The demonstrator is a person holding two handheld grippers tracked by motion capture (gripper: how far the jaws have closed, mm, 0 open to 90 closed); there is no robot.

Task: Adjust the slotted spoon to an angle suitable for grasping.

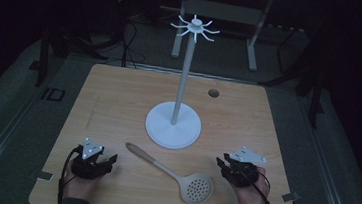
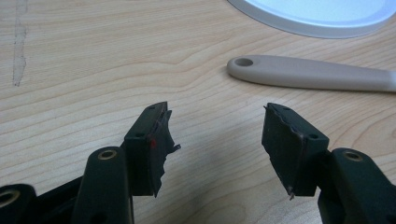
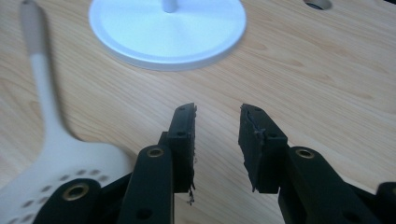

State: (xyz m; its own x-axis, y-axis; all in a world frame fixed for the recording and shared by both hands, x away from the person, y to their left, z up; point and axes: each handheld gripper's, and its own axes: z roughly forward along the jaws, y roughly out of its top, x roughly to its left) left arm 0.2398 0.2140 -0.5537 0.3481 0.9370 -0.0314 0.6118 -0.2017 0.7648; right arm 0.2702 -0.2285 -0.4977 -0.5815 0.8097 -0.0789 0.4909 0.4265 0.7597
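Note:
A beige skimmer spoon (image 1: pixel 177 176) lies flat on the wooden table (image 1: pixel 119 96), its handle end pointing up-left and its perforated bowl (image 1: pixel 198 188) at the front. Behind it stands a white rack (image 1: pixel 183 82) with a round base (image 1: pixel 173 125) and hooks at the top (image 1: pixel 194 27). My left gripper (image 1: pixel 108 160) rests low at the front left, open and empty; the spoon's handle (image 2: pixel 308 74) lies just beyond its jaws. My right gripper (image 1: pixel 222 166) sits at the front right, open and empty, with the spoon bowl (image 3: pixel 60 158) to its left and the rack base (image 3: pixel 168 28) ahead.
A small round cable hole (image 1: pixel 213 92) is in the table at the back right. Metal brackets sit at the table's front corners (image 1: pixel 44 175). A dark floor and frame legs (image 1: pixel 253 38) surround the table.

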